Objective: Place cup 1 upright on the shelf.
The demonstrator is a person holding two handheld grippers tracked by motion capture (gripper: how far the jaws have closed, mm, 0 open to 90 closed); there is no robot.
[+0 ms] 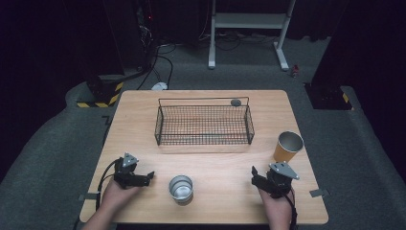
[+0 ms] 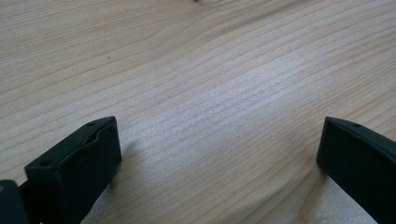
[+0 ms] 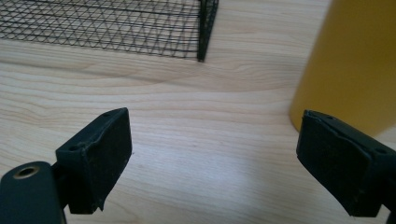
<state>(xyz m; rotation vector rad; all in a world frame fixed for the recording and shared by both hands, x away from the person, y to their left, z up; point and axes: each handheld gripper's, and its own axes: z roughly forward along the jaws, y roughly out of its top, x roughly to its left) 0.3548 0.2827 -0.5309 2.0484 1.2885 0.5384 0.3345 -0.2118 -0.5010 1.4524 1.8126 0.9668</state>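
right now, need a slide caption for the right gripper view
Open right gripper facing the yellow cup and wire basket.

A black wire basket point(image 1: 204, 125) sits empty, far in front of both grippers. A shiny silver cup point(image 1: 181, 189) stands between them. A yellow cup point(image 1: 287, 146) stands upright just ahead of the right gripper point(image 1: 256, 175).

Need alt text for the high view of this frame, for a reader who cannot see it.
A person's two hands rest open grippers, left and right, on a wooden table, with a silver cup between them. An orange cup stands at the right edge, and a black wire basket sits mid-table.
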